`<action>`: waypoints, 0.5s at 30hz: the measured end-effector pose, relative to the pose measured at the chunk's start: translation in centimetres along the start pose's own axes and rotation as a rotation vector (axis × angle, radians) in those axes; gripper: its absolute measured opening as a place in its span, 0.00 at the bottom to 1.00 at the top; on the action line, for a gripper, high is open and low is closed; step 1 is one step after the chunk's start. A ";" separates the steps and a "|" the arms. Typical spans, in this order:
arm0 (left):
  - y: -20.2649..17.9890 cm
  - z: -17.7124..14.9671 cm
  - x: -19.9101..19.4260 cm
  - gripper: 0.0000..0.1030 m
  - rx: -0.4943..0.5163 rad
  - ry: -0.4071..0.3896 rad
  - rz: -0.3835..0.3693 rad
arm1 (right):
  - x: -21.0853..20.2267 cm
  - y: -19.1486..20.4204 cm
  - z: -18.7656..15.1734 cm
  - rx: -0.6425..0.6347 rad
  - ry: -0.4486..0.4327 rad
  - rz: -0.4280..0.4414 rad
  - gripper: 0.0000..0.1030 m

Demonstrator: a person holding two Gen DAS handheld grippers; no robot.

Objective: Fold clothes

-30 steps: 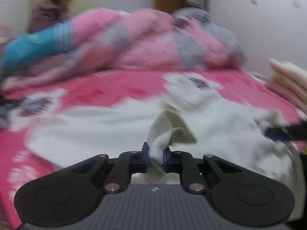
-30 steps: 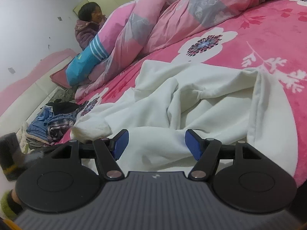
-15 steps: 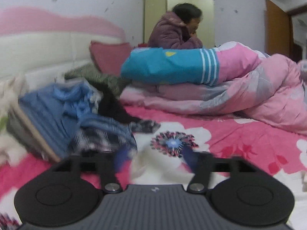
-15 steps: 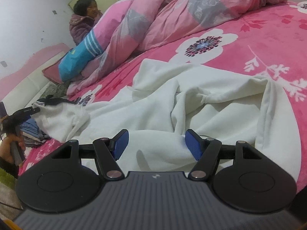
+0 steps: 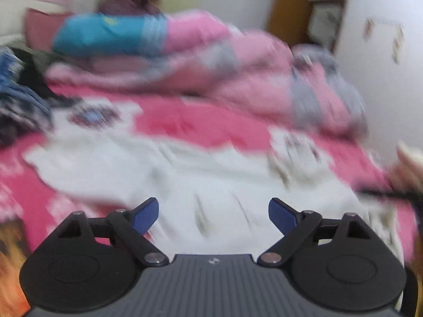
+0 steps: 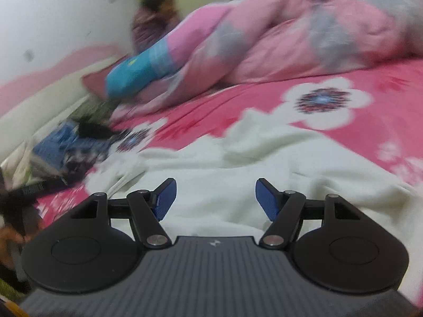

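Right wrist view: I am hovering my right gripper (image 6: 213, 198), jaws wide and empty, just over the white garment (image 6: 264, 174) sprawling crumpled leftward across the pink bedspread (image 6: 383, 79); my left gripper (image 5: 213, 215), equally wide, is facing it too.

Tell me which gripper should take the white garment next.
Right, probably. The right gripper is open directly over the white garment, in a fairly sharp view. The left gripper is open too, but its view is blurred.

Both grippers, left gripper (image 5: 213, 212) and right gripper (image 6: 215, 198), look alike: black linkages, blue fingertip pads. Silver screws dot ribbed grey bodies
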State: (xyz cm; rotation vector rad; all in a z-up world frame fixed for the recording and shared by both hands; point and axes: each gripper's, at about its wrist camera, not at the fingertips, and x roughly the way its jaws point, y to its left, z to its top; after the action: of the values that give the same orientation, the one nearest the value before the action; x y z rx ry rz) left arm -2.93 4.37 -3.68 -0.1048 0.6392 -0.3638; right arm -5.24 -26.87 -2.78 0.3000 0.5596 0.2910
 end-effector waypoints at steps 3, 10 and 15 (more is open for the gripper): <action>-0.9 -2.5 1.0 0.81 0.012 0.065 0.002 | 3.9 2.5 1.2 -0.124 0.076 0.059 0.70; -1.2 -4.4 1.1 0.82 0.052 0.073 0.002 | 13.4 7.7 2.6 -0.418 0.272 0.138 0.89; -0.9 -4.8 1.2 0.84 0.052 0.064 -0.013 | 19.0 9.6 1.0 -0.544 0.423 0.174 0.93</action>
State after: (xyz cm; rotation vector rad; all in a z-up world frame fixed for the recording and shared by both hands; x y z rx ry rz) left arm -5.19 3.20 -7.96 -0.0479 0.6921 -0.3970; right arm 8.86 -11.70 -7.55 -0.2500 0.8444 0.6682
